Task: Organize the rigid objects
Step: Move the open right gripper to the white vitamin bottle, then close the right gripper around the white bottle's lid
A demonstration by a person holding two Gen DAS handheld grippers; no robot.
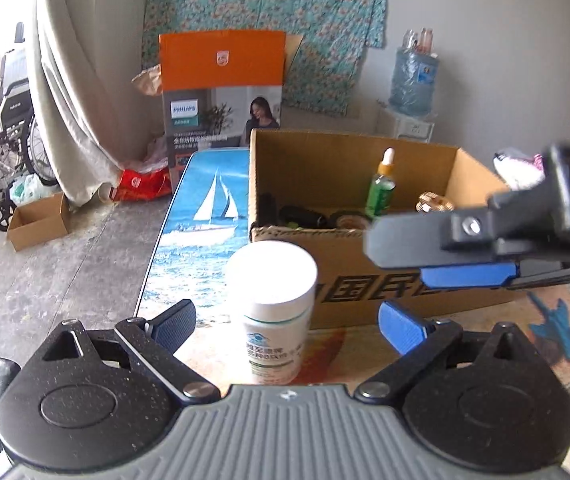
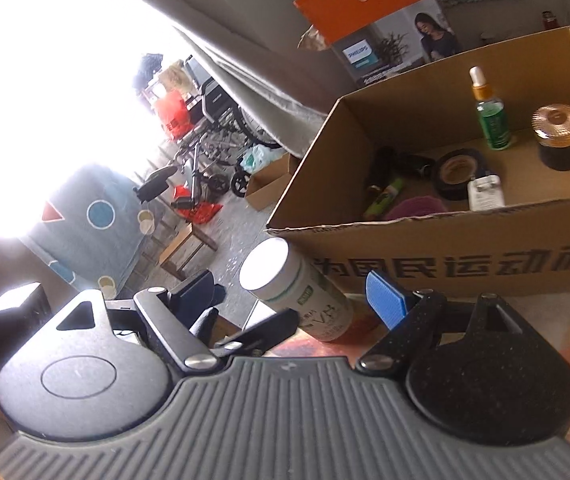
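One white pill bottle (image 1: 271, 312) stands upright on the table just in front of the cardboard box (image 1: 349, 280), the last loose item I can see outside it. My left gripper (image 1: 285, 324) frames the bottle with its jaws apart, one blue pad on each side and neither pressing on it. My right gripper (image 2: 289, 300) points at the same bottle from the other side, jaws also wide and holding nothing. I judge the step in hand to be the pickup; the next move calls for one gripper to clamp on the body below the cap, then lift it over the box's near wall.

Inside the box I count one green dropper bottle (image 2: 493, 120), one gold-lidded jar (image 2: 559, 136), one roll of black tape (image 2: 459, 170) and one white plug (image 2: 485, 192); the darker items at the left are unclear.
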